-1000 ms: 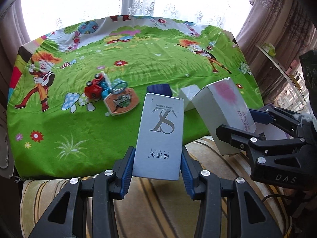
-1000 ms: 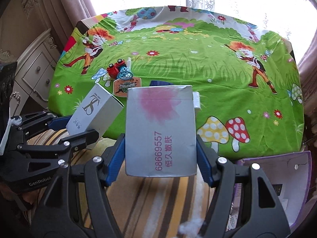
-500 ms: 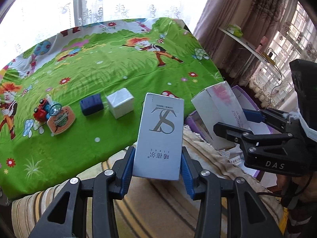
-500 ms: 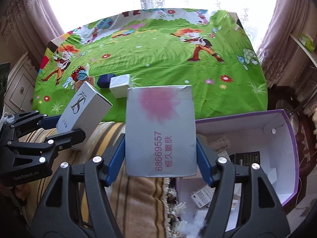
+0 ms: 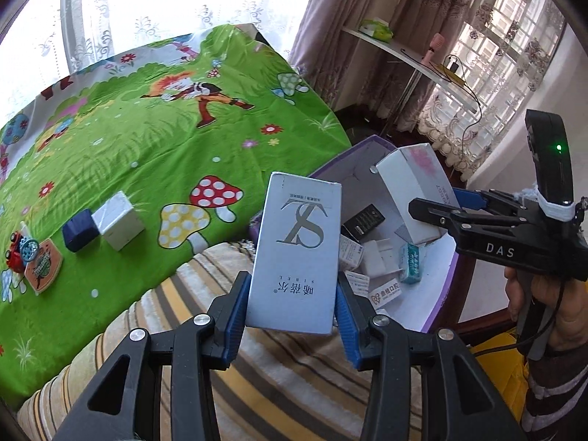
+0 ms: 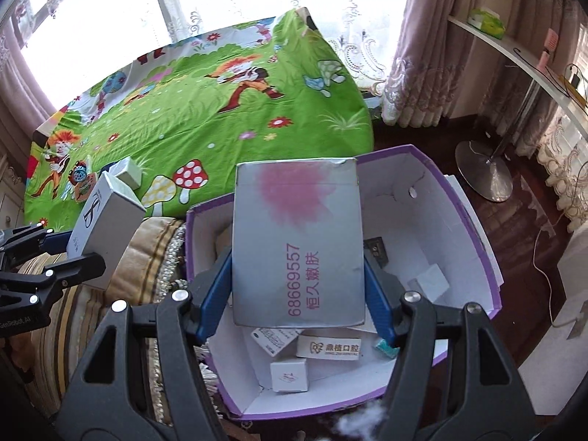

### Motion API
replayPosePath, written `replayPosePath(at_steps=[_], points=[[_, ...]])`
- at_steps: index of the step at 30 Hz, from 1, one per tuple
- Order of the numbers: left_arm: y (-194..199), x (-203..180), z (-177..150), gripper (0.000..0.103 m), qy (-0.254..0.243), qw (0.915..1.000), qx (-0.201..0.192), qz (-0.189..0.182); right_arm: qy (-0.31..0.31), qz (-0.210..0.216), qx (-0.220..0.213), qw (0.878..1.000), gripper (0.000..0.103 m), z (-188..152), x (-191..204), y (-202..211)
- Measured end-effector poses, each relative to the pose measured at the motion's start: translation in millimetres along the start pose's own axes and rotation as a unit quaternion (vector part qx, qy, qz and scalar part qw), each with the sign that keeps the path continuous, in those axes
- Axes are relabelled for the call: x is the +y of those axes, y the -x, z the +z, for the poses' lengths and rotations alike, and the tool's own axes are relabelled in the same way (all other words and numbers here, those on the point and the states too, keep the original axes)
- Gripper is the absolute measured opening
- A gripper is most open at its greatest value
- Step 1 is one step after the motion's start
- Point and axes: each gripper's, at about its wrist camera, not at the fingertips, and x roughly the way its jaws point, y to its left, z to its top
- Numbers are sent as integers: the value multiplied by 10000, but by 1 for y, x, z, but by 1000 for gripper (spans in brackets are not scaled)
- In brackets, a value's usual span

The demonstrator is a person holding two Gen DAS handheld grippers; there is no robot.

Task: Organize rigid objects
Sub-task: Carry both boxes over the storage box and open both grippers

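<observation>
Green cartoon-print tablecloth [image 5: 147, 154]; purple, white-lined bin [image 6: 474, 242]; striped cushion [image 5: 286, 375].

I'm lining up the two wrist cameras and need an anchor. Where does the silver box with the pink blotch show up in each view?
Left wrist view: the pink-blotched box is right of centre, held in the right gripper above the purple bin.
Right wrist view: the same box fills the centre, clamped between the blue pads.
Shared landmark: the red mushroom printed on the green cloth.
</observation>
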Motion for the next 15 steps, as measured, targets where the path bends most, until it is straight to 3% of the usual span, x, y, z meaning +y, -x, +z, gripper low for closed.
replayPosePath(at_steps=[9, 11, 15], points=[[-15, -41, 6, 48, -332, 9969, 163, -690, -399, -348, -86, 9986, 70, -1, -38, 10], [-18, -44, 6, 60, -330, 9966, 181, -728, -460, -349, -52, 9983, 74, -1, -41, 8], [-16, -40, 6, 61, -264, 9971, 178, -696, -414, -286, -62, 9987, 79, -2, -38, 6]])
